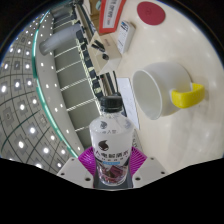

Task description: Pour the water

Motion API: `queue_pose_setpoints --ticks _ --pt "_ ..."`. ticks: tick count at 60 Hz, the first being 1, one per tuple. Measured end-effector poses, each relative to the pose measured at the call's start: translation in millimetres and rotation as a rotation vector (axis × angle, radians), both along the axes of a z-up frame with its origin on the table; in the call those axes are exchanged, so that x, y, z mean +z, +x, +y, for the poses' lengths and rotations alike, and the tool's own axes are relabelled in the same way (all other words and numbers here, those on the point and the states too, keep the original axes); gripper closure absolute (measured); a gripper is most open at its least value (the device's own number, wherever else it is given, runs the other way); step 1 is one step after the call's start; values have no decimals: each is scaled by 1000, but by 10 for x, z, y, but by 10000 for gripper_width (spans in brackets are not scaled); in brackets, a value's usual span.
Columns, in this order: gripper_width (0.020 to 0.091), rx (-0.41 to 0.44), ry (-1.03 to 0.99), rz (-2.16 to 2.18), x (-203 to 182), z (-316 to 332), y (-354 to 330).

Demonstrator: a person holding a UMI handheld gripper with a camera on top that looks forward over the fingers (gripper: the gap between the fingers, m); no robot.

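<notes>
Jaws clenched on my water bottle, its white cap pointing away from me and tilted. Just beyond and to the right, a white mug with a yellow handle lies on the white desk.

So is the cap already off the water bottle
No, the water bottle, held between the gripper pads, has its cap on.

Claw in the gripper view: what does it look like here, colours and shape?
The claw shows two light grey, angular fingers low in the view, each with a magenta pad on its inner face. No cables, markings, hand or sleeve are visible.
</notes>
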State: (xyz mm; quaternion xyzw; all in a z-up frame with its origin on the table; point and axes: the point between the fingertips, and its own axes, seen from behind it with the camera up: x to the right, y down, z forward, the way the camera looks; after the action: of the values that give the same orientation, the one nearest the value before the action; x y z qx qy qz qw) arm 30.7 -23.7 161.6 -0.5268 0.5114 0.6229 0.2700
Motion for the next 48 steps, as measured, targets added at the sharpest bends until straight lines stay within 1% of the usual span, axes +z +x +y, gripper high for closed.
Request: queue_pose_setpoints --ticks 5,11,19,25,29,39,48 --pt "716 27 55 -186 171 -64 82" --pt "717 31 142 -473 420 -64 401" --pt "715 -16 250 -945 767 -5 1088" --pt "715 -59 291 -1251 829 62 1612" --pt "715 -73 281 -1442 808 8 1980" --pt "713 -55 193 -1777 266 -52 2729" --pt "712 29 116 -1859 -446 -32 2971"
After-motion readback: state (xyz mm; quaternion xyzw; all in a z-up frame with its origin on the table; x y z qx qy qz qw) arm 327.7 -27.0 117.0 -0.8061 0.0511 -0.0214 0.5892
